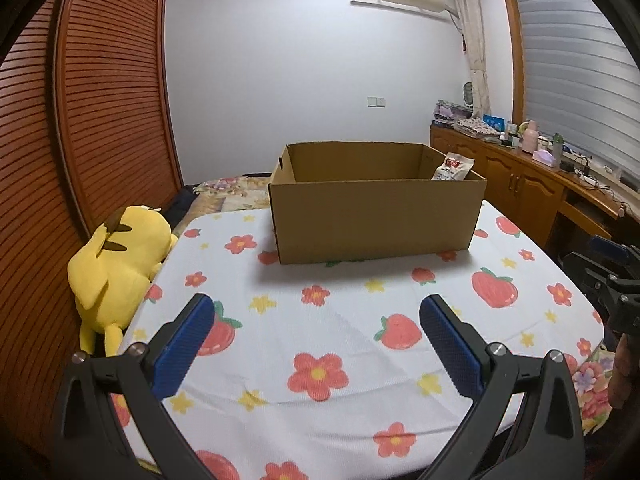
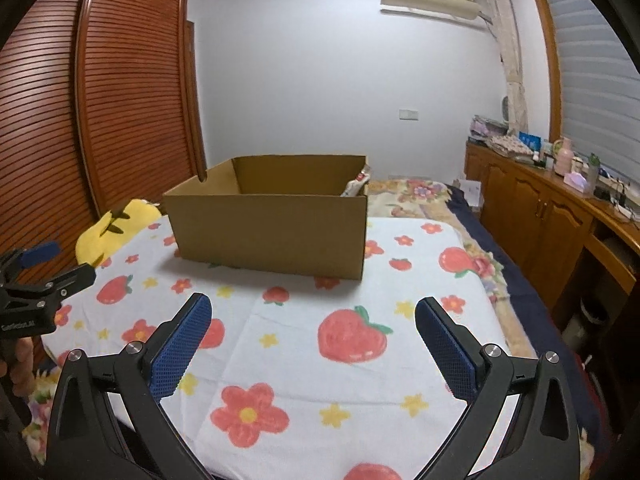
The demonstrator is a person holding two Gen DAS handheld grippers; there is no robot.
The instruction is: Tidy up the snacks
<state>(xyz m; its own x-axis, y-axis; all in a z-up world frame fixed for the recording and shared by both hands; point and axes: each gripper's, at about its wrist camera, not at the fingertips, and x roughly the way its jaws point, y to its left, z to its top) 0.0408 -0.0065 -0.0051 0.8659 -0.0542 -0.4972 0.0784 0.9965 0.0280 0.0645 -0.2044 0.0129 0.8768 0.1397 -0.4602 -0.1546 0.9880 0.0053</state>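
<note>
Hovering with left claw (image 1: 316, 312) and right claw (image 2: 313, 312) both wide, empty; ahead, cardboard box (image 1: 376, 216) lying crosswise, snack bag (image 1: 452, 168) leaning inside its right corner.

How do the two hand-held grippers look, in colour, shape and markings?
Both are alike. The left gripper and the right gripper have black plastic frames with curved arms and round silver pivot bolts. Each finger carries a long blue pad with a fine bumpy texture. In the right view, small white lettering shows on the left gripper's body, too small to read.

Dim, even indoor light; sharp focus, edges bowed by fisheye.
</note>
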